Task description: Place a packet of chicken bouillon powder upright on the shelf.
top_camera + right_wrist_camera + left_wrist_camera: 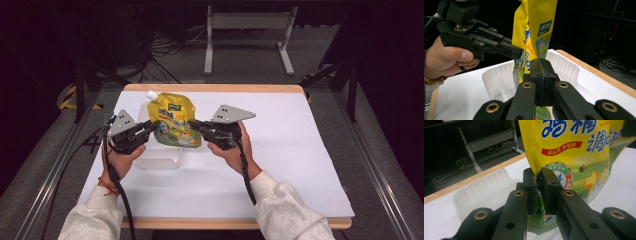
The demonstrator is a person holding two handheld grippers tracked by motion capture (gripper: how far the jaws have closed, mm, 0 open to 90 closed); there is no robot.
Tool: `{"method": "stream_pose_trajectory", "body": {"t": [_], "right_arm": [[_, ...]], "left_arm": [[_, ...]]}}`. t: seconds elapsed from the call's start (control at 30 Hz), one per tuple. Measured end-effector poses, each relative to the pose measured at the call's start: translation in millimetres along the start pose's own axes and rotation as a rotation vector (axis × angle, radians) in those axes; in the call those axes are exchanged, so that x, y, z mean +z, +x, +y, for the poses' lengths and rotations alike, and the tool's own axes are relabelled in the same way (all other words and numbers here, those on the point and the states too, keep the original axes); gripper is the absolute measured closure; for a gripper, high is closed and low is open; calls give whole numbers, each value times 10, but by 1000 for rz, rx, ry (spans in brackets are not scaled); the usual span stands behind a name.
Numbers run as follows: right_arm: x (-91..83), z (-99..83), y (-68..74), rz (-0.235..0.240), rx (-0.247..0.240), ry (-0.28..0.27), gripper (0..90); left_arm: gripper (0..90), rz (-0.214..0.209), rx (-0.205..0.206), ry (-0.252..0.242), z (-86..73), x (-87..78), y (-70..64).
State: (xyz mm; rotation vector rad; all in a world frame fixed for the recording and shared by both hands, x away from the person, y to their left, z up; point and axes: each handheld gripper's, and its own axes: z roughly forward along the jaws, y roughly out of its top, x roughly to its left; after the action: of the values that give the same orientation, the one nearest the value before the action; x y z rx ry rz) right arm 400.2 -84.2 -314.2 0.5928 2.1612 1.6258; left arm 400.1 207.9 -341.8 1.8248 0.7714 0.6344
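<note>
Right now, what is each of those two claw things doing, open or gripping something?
Left gripper: shut on the yellow pouch, at its lower edge.
Right gripper: shut on the same yellow pouch, at its other edge.

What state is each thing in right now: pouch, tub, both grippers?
Yellow spouted pouch: upright, held over the tub, white cap on, pinched at both side edges.
White plastic tub: open, on the table; its inside is partly hidden.
Left gripper: shut on the pouch's edge.
Right gripper: shut on the pouch's opposite edge.
</note>
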Motion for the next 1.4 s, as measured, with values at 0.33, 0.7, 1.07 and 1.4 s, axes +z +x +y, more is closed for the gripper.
{"method": "stream_pose_trajectory", "body": {"t": [0.33, 0.7, 1.07, 1.4], "right_arm": [[259, 96, -83, -16, -25, -11, 900], [554, 57, -258, -38, -7, -18, 900], [759, -67, -239, -33, 10, -2, 900], [824, -119, -220, -16, 21, 6, 897]], "left_arm": [[829, 52, -13, -48, 12, 20, 220], [839, 82, -41, -66, -70, 115, 382], [838, 92, -82, -76, -198, 145, 533], [845, 87, -86, -61, -262, 141, 566]]}}
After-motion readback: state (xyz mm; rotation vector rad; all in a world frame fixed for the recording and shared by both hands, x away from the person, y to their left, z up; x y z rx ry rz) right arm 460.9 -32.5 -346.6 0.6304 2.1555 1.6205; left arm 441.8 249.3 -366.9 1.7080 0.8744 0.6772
